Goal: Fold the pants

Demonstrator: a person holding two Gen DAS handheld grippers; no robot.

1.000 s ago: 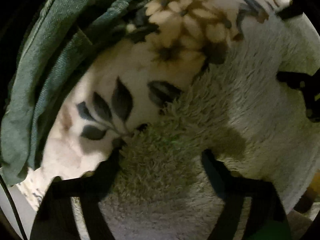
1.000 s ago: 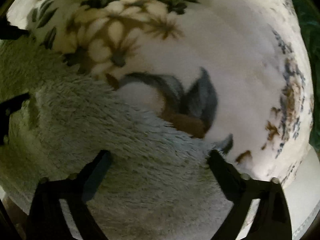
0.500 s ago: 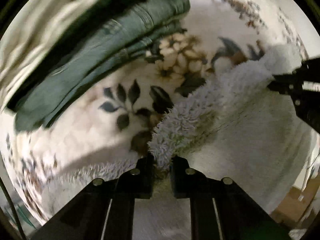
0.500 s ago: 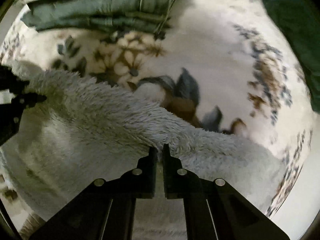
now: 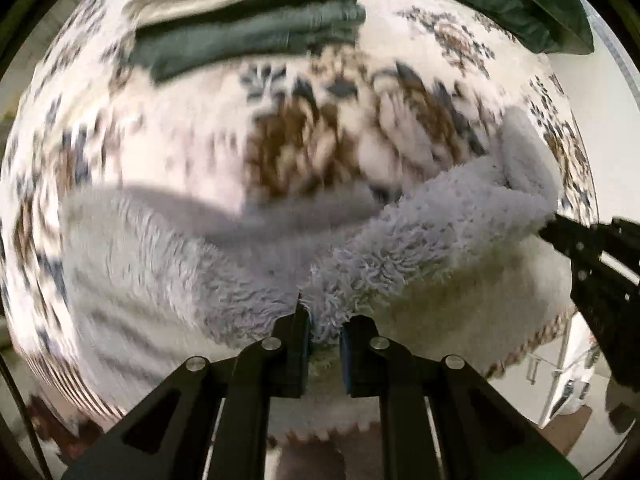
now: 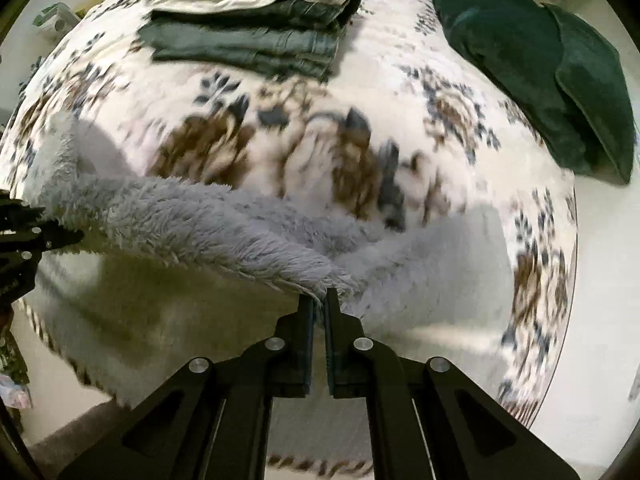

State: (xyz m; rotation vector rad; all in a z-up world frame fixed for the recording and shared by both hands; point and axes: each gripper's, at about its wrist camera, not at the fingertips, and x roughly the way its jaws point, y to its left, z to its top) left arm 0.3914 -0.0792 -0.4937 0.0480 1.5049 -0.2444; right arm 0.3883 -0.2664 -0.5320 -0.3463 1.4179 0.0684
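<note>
The fluffy grey pants hang lifted above the floral blanket, stretched in a band between the 2 grippers. The left gripper has its jaws clamped on 1 end of the upper edge, with tufts of pile squeezed between the pads. The right gripper is pinched tight on the other end of that edge, and only a thin slit shows between its fingers.

In the right wrist view the gripped edge runs from the right gripper up and leftward to the left gripper at the frame's left border. In the left wrist view the same edge climbs rightward to the right gripper at the right border. The garment's long axis cannot be told, as most of the fabric droops below the held edge, partly blurred, with its lower part against the blanket.

At the far side of the blanket lies a stack of folded clothes, dark jeans under a cream piece. 2 dark green cushions sit at the far right
</note>
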